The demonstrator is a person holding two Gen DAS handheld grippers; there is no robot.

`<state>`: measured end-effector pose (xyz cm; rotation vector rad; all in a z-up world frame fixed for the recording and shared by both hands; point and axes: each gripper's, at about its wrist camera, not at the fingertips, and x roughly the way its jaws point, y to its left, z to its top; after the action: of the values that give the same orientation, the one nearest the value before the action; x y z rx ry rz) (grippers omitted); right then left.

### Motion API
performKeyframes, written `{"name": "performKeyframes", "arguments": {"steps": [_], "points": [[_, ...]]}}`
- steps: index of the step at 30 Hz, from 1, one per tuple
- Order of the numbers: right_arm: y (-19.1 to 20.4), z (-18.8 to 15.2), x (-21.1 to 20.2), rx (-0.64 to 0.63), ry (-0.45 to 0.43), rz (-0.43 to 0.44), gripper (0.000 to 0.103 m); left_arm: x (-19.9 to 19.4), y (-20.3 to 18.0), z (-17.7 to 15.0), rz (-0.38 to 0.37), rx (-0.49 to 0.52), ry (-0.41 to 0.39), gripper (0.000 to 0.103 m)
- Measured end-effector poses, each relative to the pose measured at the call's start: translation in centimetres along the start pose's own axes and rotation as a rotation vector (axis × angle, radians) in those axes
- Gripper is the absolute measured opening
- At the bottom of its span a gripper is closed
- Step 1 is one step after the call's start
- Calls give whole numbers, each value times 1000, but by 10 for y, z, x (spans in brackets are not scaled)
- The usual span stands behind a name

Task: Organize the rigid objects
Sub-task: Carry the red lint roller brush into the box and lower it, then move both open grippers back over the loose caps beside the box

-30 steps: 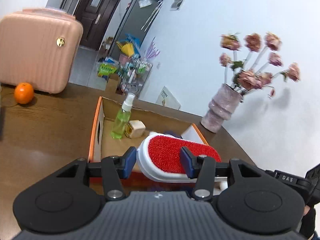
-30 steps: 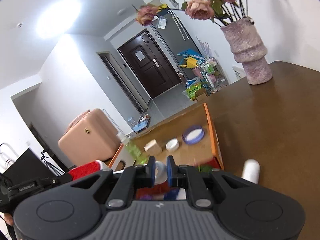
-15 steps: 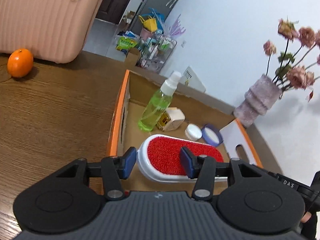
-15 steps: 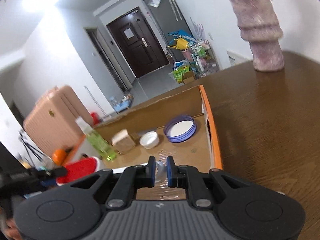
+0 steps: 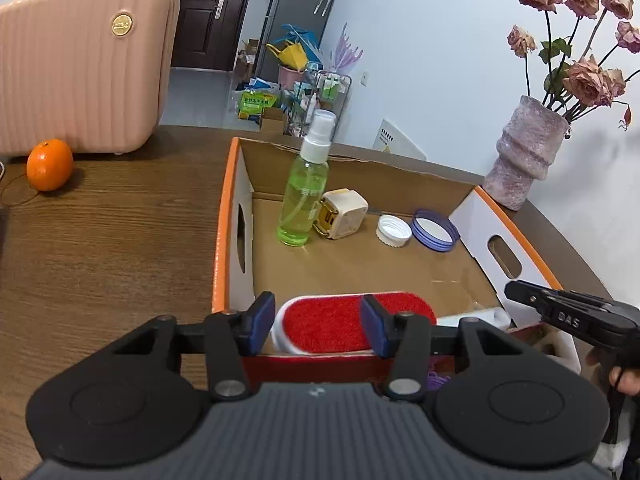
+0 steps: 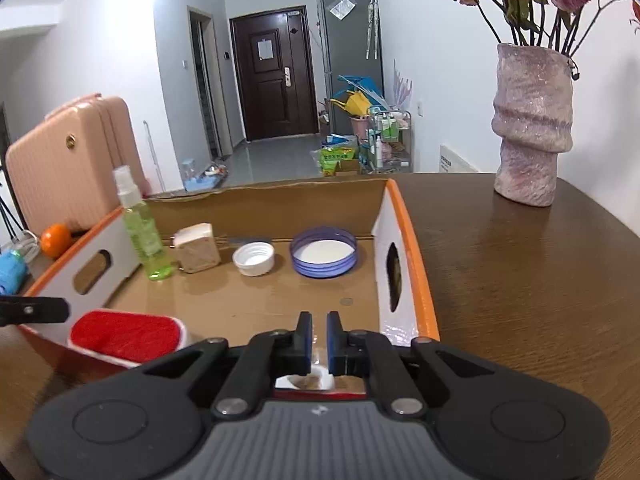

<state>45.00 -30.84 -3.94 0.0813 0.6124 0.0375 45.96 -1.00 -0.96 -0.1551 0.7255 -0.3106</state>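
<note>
My left gripper (image 5: 318, 322) is shut on a red brush with a white body (image 5: 332, 320), gripped across its width. It holds the brush over the near left end of an orange-rimmed cardboard box (image 5: 226, 216). I cannot tell whether the brush touches the box floor. My right gripper (image 6: 319, 336) is shut with nothing seen between its pads, low over the near right of the box (image 6: 412, 248). Its tip (image 5: 516, 291) also shows in the left wrist view. At the far end of the box are a green spray bottle (image 5: 304, 196), a beige plug (image 5: 344, 214), a white cap (image 5: 394, 230) and a purple lid (image 5: 435, 229).
The box lies on a brown wooden table (image 5: 100, 248). A pink vase of dried roses (image 6: 528, 132) stands at the back right. An orange (image 5: 50, 164) and a pink suitcase (image 5: 80, 64) are at the back left. A small white thing (image 6: 304, 380) lies under my right gripper.
The left gripper sank with the brush toward the box's near end. The right gripper rolled level and moved in over the box's near right part, still shut.
</note>
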Motion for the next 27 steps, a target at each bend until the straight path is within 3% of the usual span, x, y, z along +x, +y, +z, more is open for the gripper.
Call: {"name": "performKeyframes", "arguments": {"steps": [3,9,10,12,14,17,24,27], "points": [[-1,6,-13,39,17,38,20,-14,-4,0,-1,-2,-22,51],[10,6,-83,8,-62,98,54,-86,-29,-14,46,118,-187,76],[11,4,-97,5,-77,105,64,-100,-35,-20,64,148,-222,84],[15,-4,-126,-20,-108,117,74,-127,-48,-38,129,203,-307,89],[21,-12,-151,-45,-139,114,77,-148,-59,-56,193,251,-368,99],[29,-32,-191,-84,-182,105,84,-175,-73,-86,255,306,-420,101],[43,-92,-271,-151,-267,93,95,-238,-81,-158,328,265,-474,103],[42,-120,-296,-103,-277,101,97,-256,-80,-190,362,228,-474,103]]}}
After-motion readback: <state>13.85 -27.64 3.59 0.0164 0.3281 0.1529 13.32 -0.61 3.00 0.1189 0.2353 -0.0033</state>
